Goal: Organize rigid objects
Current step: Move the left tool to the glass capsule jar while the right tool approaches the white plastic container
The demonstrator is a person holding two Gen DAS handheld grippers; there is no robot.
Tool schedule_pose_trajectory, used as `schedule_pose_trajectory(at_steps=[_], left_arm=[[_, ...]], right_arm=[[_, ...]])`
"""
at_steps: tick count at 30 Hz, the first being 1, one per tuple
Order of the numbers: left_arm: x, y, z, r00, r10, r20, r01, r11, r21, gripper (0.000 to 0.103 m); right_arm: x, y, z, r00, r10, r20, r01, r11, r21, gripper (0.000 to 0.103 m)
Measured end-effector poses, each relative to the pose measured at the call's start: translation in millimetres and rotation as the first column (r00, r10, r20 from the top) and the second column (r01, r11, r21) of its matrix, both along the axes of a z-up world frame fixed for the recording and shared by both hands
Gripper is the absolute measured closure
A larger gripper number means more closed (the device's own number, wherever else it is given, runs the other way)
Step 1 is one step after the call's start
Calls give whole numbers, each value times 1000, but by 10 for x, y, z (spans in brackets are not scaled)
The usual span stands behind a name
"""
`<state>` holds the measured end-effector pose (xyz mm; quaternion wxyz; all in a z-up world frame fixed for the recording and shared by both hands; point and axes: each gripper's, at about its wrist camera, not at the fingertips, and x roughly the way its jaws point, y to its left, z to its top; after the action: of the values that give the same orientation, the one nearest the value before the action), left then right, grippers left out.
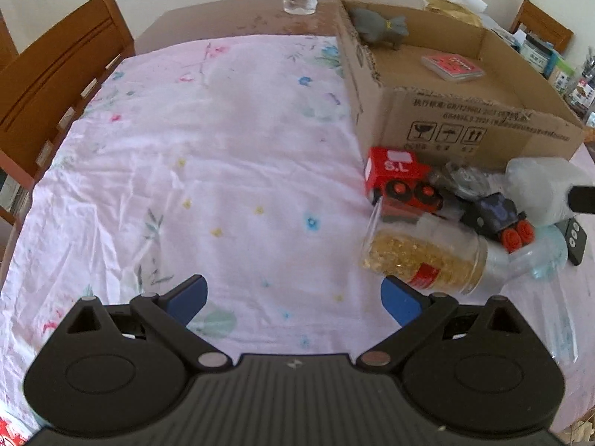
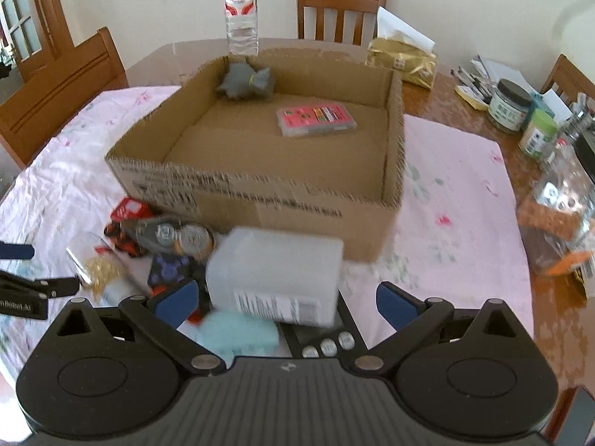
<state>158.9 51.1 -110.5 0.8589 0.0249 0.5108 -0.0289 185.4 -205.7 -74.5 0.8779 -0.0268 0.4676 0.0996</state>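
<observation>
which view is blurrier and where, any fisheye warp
Right wrist view: motion blur smears the translucent bottle and box print; the cardboard box bows. Left wrist view: sharper, though the table edge curves and corners vignette; the capsule jar reads clearly.

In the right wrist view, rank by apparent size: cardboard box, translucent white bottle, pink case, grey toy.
1. cardboard box
2. translucent white bottle, though nearness to the camera enlarges it
3. pink case and grey toy look alike; unranked

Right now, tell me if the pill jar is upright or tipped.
Tipped: the pill jar lies on its side on the cloth, capsules spread along its length.
</observation>
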Motion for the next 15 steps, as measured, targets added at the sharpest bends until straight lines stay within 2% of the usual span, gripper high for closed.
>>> schedule_pose_trajectory(at_steps=[4, 8, 11, 15], left_arm=[[-57, -40, 34, 998, -56, 3, 56, 998, -20, 4], [-174, -69, 73, 994, -109, -6, 108, 992, -71, 4], [-242, -148, 98, 985, -173, 3, 172, 979, -106, 3], [-285, -305, 21, 968, -250, 15, 250, 961, -116, 2]], right_arm=[[146, 87, -97, 1000, -18, -22, 18, 1000, -17, 0], [202, 77, -170, 998, -34, -49, 32, 999, -38, 0], [203, 23, -184, 997, -49, -52, 46, 998, -50, 0], [191, -45, -197, 997, -57, -58, 53, 997, -57, 0]])
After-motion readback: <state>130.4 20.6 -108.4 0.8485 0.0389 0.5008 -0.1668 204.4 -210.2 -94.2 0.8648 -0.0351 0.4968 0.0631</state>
